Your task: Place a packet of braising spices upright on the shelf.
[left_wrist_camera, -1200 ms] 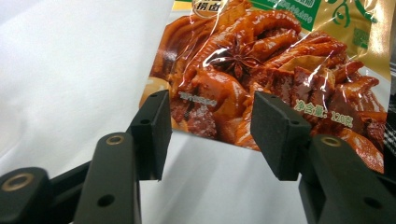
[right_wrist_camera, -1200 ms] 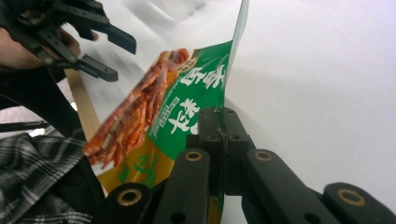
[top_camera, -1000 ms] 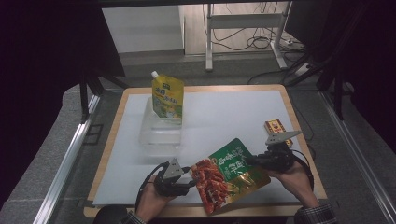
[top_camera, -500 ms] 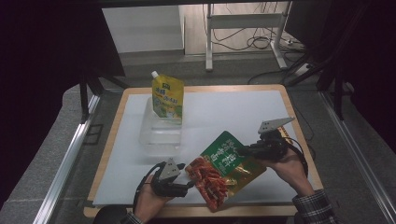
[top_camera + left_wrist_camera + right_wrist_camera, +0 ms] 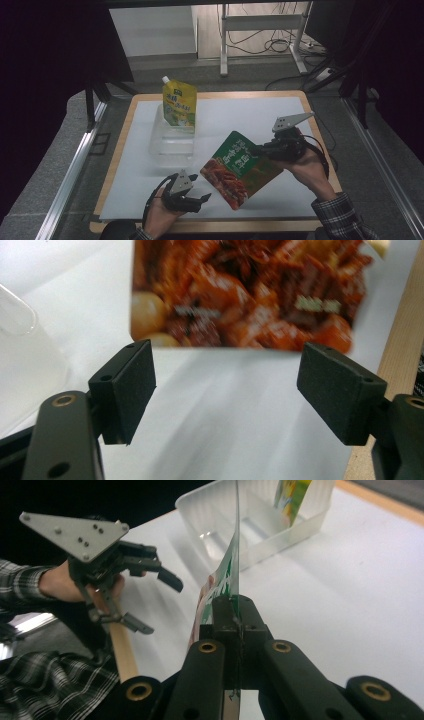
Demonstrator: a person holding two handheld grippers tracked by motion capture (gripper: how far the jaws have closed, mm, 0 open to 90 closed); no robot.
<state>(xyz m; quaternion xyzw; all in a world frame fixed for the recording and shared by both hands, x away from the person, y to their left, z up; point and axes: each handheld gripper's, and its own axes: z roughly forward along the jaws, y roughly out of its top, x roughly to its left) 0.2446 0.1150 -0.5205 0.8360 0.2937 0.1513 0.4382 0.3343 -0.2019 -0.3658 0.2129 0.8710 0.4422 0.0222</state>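
A green and red snack pouch (image 5: pixel 240 167) hangs tilted above the white board, and my right gripper (image 5: pixel 260 149) is shut on its upper right edge. In the right gripper view the jaws pinch the pouch's thin edge (image 5: pixel 231 565). My left gripper (image 5: pixel 204 201) rests low at the front left with its jaws apart. They have just been opening, and nothing lies between the pads (image 5: pixel 130 385). The pouch's lower end (image 5: pixel 245 300) floats just beyond them. A yellow spouted pouch (image 5: pixel 179 104) stands in a clear plastic tub (image 5: pixel 172 145).
The white board (image 5: pixel 250 115) lies on a wooden table whose edge (image 5: pixel 225 226) runs along the front. The tub (image 5: pixel 260 535) stands beyond the held pouch in the right gripper view, where my left gripper (image 5: pixel 159 605) appears at the left. Metal frame legs (image 5: pixel 223 45) stand behind the table.
The left jaws have opened and let go of the pouch's lower end. The right gripper has risen with the pouch, lifting it off the board and tilting it.
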